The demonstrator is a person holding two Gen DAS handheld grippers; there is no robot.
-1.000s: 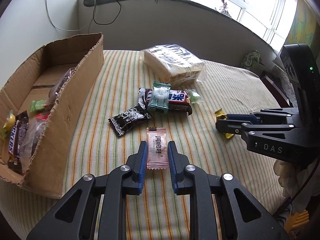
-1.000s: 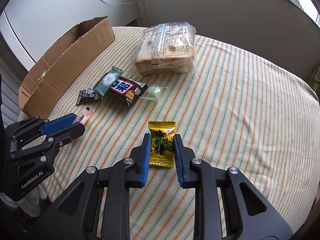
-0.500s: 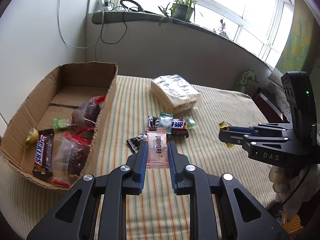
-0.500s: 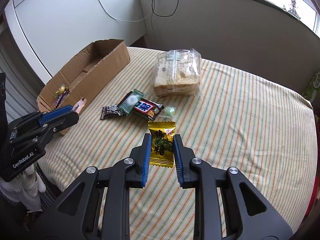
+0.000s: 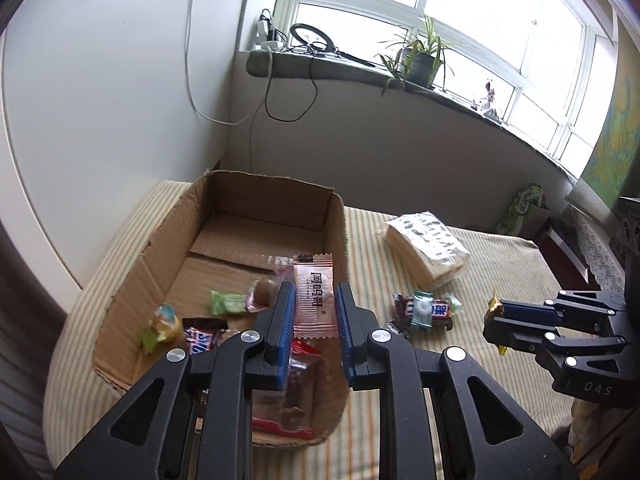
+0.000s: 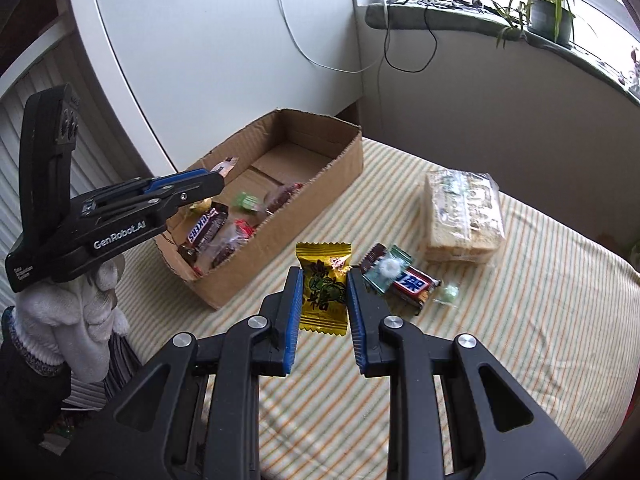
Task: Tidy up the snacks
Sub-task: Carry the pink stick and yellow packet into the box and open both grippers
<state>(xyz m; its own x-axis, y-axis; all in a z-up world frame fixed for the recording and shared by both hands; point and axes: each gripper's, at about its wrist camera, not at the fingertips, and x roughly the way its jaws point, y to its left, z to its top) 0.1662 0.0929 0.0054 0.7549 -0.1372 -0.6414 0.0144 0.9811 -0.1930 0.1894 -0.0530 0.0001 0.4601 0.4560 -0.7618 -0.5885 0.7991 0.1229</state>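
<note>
Scene: a striped tablecloth (image 6: 540,320) bears an open cardboard box (image 6: 320,184) at the left, already partly filled with wrapped snacks.
Left claw: the left gripper (image 5: 314,312) is clamped on a pink candy packet (image 5: 314,296), held upright above the box's near right corner.
Right claw: the right gripper (image 6: 323,300) is clamped on a yellow candy packet (image 6: 323,288), held in the air over the cloth, to the right of the box and not yet above it.
Still on the cloth: a small heap of wrapped bars and sweets (image 6: 400,278) lies just right of the yellow packet; a wrapped loaf of sliced bread (image 6: 464,216) sits farther off, near the far right.
Stage, as judged: both packets appear to be on their way into the box; neither is released.
Risk, left: the pink packet hangs close over the box's right wall, so a release here could catch the wall and tip the packet out onto the cloth.
Risk, right: the yellow packet is pinched by its edges alone, so the slick wrapper could slip during a quick swing toward the box.
Risk, shared: both claws are heading for the same narrow box and could knock together above it.
</note>
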